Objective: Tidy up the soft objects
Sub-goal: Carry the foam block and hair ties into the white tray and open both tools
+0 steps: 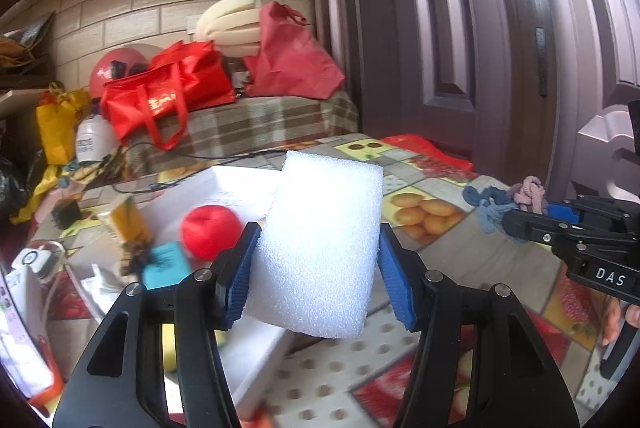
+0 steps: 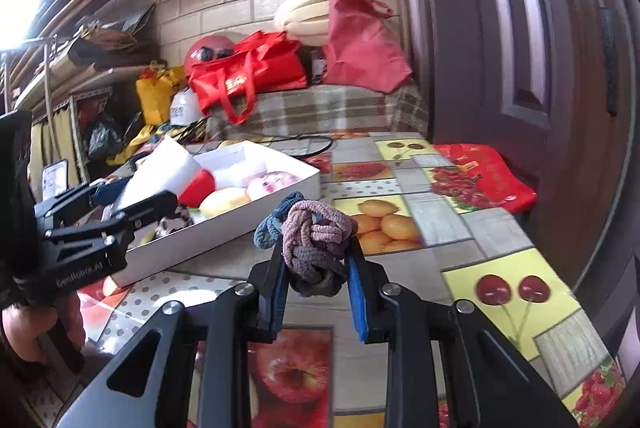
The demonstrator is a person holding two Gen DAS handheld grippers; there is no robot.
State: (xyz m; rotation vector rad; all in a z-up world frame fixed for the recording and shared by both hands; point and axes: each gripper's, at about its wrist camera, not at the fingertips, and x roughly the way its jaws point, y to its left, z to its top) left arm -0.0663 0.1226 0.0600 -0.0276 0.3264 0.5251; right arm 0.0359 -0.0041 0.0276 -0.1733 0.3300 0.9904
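Observation:
My left gripper (image 1: pixel 318 260) is shut on a white foam block (image 1: pixel 320 248) and holds it above the table near a white box (image 1: pixel 240 184); it also shows in the right wrist view (image 2: pixel 132 208). A red soft ball (image 1: pixel 210 230) lies in the box. My right gripper (image 2: pixel 316 260) is shut on a knotted rope toy (image 2: pixel 316 240) of pink, grey and blue cord, held above the table; it shows at the right of the left wrist view (image 1: pixel 516 202). The box (image 2: pixel 240 228) also holds a yellow soft object (image 2: pixel 226 200) and a pink one (image 2: pixel 272 184).
The table has a fruit-print cloth (image 2: pixel 440 220). A red bag (image 2: pixel 484 176) lies at its far right edge by a dark door (image 2: pixel 520 48). Red bags (image 2: pixel 248 72) and foam pieces (image 2: pixel 304 12) sit on a plaid-covered bench behind. Small boxes and packets (image 1: pixel 132 228) lie at the left.

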